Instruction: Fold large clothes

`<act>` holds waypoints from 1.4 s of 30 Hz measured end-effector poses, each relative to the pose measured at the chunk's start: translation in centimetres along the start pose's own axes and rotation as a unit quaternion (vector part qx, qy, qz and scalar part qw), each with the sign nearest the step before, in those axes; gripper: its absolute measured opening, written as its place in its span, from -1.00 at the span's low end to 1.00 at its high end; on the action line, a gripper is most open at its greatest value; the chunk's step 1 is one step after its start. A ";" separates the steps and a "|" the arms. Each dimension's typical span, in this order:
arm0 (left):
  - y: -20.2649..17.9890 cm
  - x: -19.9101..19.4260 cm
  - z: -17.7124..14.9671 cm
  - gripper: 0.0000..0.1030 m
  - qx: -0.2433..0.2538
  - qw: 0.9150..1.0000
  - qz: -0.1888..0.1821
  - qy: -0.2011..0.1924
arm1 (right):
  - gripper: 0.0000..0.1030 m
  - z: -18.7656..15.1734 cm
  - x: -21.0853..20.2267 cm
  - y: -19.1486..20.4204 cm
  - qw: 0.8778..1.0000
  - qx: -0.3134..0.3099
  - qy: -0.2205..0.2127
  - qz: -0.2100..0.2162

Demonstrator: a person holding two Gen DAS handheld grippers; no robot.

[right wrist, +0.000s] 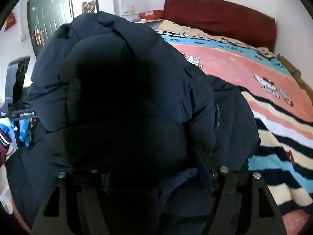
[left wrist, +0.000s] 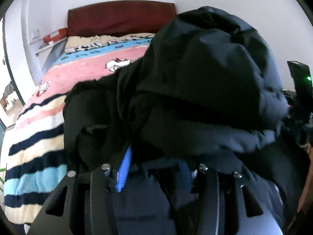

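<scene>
– Bedroom: one bed [right wrist: 264,82] with one striped cartoon blanket [left wrist: 39,137] and one dark red headboard [left wrist: 121,17]?

– Yes; one puffy navy jacket [right wrist: 121,82], bunched in a mound, fills each frame's centre; left gripper [left wrist: 154,176] and right gripper [right wrist: 156,174] stand parted, fabric between; whether they grip it I cannot tell.

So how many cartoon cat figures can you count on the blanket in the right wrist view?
3: one beside the dark puffer jacket, one mid-blanket, one just right of it. The jacket may hide more.
</scene>
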State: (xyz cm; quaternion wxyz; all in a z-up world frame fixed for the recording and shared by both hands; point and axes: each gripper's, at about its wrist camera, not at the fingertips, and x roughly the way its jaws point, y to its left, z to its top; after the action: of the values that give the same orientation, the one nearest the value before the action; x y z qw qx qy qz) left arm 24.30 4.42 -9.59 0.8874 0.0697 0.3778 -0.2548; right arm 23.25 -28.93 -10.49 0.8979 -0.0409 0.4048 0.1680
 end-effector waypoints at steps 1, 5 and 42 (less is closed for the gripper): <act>0.2 -0.5 -0.2 -0.16 -0.001 1.000 -0.009 0.004 | 0.38 -0.1 -0.3 -0.1 1.000 0.002 0.001 0.004; 1.1 -2.9 0.1 -0.14 -0.023 0.999 -0.045 0.010 | 0.39 -0.3 -2.2 -0.3 1.000 0.001 0.012 0.022; -6.0 2.3 2.1 0.22 -0.028 0.999 0.012 0.016 | 0.51 1.1 1.1 4.3 0.997 -0.016 0.054 0.047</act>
State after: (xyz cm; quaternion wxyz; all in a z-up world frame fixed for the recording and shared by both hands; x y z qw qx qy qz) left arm 23.98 -2.39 -9.33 0.8858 0.0534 0.3979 -0.2326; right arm 23.23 -24.37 -10.29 0.8651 -0.0450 0.4513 0.2143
